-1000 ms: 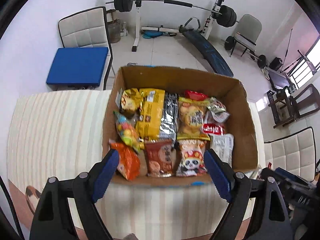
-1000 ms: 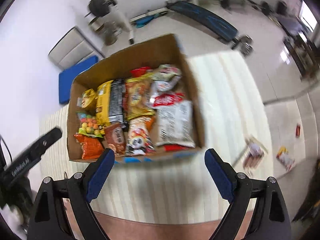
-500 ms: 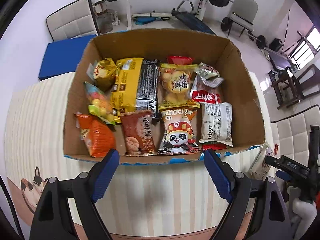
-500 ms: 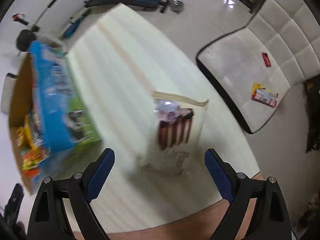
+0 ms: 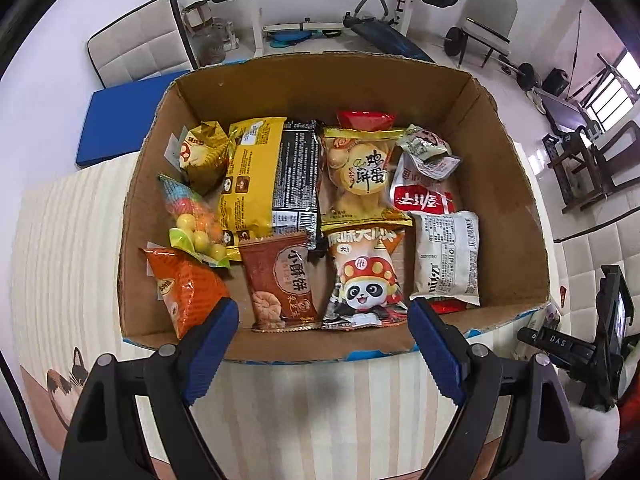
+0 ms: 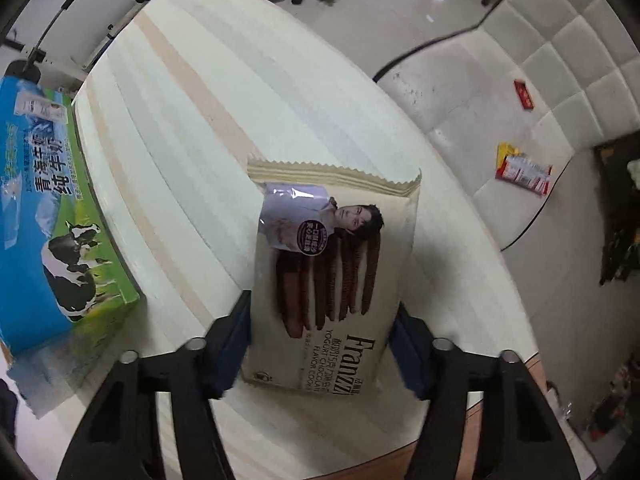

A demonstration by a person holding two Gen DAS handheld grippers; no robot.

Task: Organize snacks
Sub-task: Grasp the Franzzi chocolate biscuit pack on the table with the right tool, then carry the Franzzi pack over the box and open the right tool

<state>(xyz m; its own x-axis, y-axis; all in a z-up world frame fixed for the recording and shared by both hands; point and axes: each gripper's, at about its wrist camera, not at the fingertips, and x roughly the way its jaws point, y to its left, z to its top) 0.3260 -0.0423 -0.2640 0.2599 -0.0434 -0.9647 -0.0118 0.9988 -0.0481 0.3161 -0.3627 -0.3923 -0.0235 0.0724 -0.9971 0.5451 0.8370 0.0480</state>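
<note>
Two sets of tongs were at work. The right tongs [image 6: 320,344] pointed straight down, and their blue pads had just been closing on a flat cream cookie pack with brown cookie sticks printed on it [image 6: 332,276]. The pack sat between the pads, and both pads looked pressed against its long sides, so the tongs seemed to be gripping it. It still lay on the pale striped surface [image 6: 192,128], near the round edge. Just to one side stood the blue and green outside wall, with a cow picture, of the brown cardboard box [image 6: 44,208].

The left tongs [image 5: 324,336] were open and held nothing. They hung over the near rim of the same box [image 5: 516,184]. Inside lay many snack bags, such as an orange crinkly bag [image 5: 188,288], a shiny bag with a panda [image 5: 362,280] and a white wrapped pack [image 5: 448,256].

What could go wrong? The pack was thin and soft, so a hard squeeze might bend it or crack the cookies. The grip was low on the pack, so the far end might droop and catch the box rim. A slippery wrapper could slide out and fall to the floor, where two small packs [image 6: 524,170] already lay.
</note>
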